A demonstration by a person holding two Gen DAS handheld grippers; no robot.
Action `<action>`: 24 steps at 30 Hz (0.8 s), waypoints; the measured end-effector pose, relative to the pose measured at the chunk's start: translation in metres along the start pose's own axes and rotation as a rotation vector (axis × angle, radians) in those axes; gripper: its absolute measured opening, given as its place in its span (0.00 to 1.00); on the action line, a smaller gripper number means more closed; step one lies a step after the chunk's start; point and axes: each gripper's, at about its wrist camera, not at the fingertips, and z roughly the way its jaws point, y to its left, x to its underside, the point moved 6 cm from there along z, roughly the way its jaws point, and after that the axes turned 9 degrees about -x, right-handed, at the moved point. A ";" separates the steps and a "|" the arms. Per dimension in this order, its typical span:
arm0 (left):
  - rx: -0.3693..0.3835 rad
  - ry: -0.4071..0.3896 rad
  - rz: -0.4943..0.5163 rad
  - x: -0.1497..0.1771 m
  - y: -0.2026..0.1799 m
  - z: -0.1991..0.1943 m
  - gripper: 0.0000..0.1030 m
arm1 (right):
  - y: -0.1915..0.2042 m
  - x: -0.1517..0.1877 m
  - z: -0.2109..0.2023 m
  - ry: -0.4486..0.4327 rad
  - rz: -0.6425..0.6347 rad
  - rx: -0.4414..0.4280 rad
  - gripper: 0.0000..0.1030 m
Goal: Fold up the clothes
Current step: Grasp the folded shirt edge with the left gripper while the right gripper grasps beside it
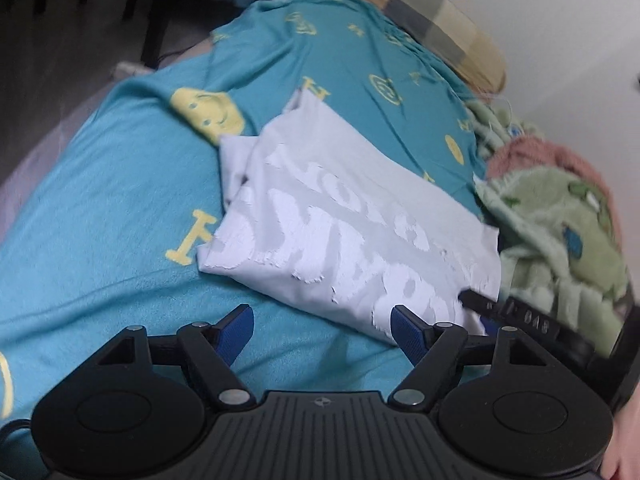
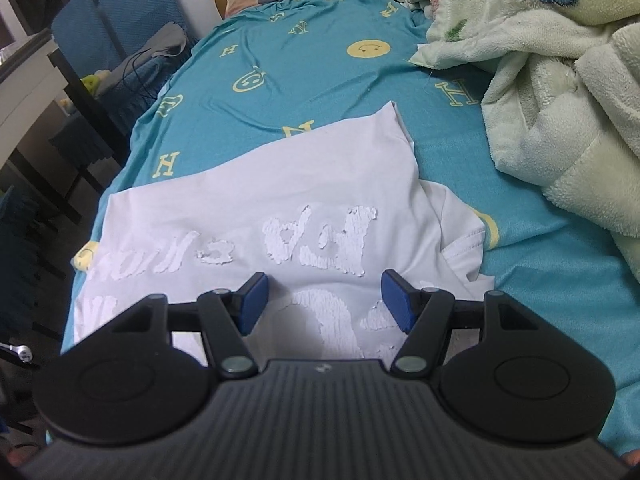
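A pale grey T-shirt (image 1: 352,216) with raised white lettering lies partly folded on the teal bed sheet (image 1: 100,208). My left gripper (image 1: 322,330) hovers open at the shirt's near edge, nothing between its blue pads. In the right wrist view the same T-shirt (image 2: 280,200) spreads flat, a sleeve with a stitched hem bunched at its right side. My right gripper (image 2: 324,300) stands open just above the printed area, holding nothing. The tip of the right gripper (image 1: 480,300) shows at the shirt's right corner in the left wrist view.
A fluffy green blanket (image 2: 560,80) is heaped along the bed's right side, seen also as a green blanket (image 1: 560,232). A checked pillow (image 1: 432,20) lies at the head. Blue chairs (image 2: 120,20) and a dark table stand left of the bed edge (image 2: 120,152).
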 end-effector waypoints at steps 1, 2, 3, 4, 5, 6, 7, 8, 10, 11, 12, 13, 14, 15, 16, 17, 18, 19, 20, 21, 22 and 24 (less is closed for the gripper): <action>0.012 0.010 -0.048 -0.003 0.005 0.005 0.75 | 0.000 0.000 0.000 0.001 -0.002 0.003 0.63; 0.021 0.024 -0.097 -0.006 0.010 0.012 0.75 | 0.000 0.000 0.000 0.000 -0.004 0.004 0.63; 0.026 0.039 -0.151 -0.008 0.015 0.019 0.74 | 0.001 0.000 0.000 0.000 -0.006 0.006 0.63; 0.032 0.055 -0.208 -0.010 0.022 0.026 0.73 | 0.001 0.000 0.000 0.000 -0.006 0.007 0.63; 0.045 0.062 -0.262 -0.012 0.027 0.032 0.71 | 0.001 0.000 0.000 0.000 -0.007 0.007 0.63; 0.062 0.056 -0.301 -0.014 0.031 0.034 0.71 | 0.001 0.000 0.000 -0.001 -0.007 0.008 0.63; 0.076 0.046 -0.327 -0.017 0.033 0.035 0.67 | 0.001 0.000 0.000 -0.001 -0.008 0.009 0.63; 0.091 0.037 -0.353 -0.020 0.036 0.036 0.65 | 0.001 0.000 0.000 -0.001 -0.010 0.011 0.63; 0.104 0.016 -0.377 -0.022 0.038 0.036 0.59 | 0.002 -0.001 0.000 -0.001 -0.012 0.014 0.63; 0.108 0.005 -0.385 -0.023 0.039 0.037 0.54 | 0.002 -0.001 0.000 -0.002 -0.010 0.016 0.63; 0.116 -0.011 -0.386 -0.025 0.038 0.035 0.49 | 0.002 -0.001 0.000 -0.004 -0.008 0.017 0.63; 0.128 -0.033 -0.380 -0.027 0.036 0.032 0.47 | 0.002 -0.001 0.000 -0.005 -0.007 0.019 0.63; 0.147 -0.055 -0.375 -0.030 0.034 0.028 0.44 | 0.002 -0.001 0.000 -0.007 -0.005 0.021 0.63; 0.178 -0.079 -0.371 -0.033 0.031 0.023 0.44 | 0.002 -0.001 0.000 -0.008 -0.003 0.022 0.63; 0.211 -0.099 -0.365 -0.035 0.028 0.018 0.44 | 0.001 -0.002 -0.001 -0.011 0.004 0.023 0.63; 0.240 -0.113 -0.357 -0.036 0.025 0.015 0.44 | 0.000 -0.003 -0.002 -0.014 0.016 0.022 0.63; 0.255 -0.120 -0.350 -0.037 0.022 0.013 0.46 | -0.001 -0.003 -0.002 -0.016 0.027 0.020 0.63; 0.255 -0.118 -0.344 -0.038 0.019 0.014 0.50 | -0.002 -0.004 -0.003 -0.019 0.038 0.019 0.63; 0.246 -0.112 -0.340 -0.037 0.017 0.016 0.52 | -0.003 -0.004 -0.003 -0.020 0.049 0.014 0.63; 0.227 -0.100 -0.343 -0.036 0.017 0.021 0.55 | -0.004 -0.004 -0.003 -0.021 0.059 0.008 0.63; 0.209 -0.084 -0.350 -0.035 0.017 0.026 0.55 | -0.005 -0.004 -0.003 -0.022 0.068 0.003 0.63; 0.181 -0.047 -0.376 -0.033 0.020 0.038 0.55 | -0.004 -0.006 -0.007 -0.036 0.077 0.001 0.63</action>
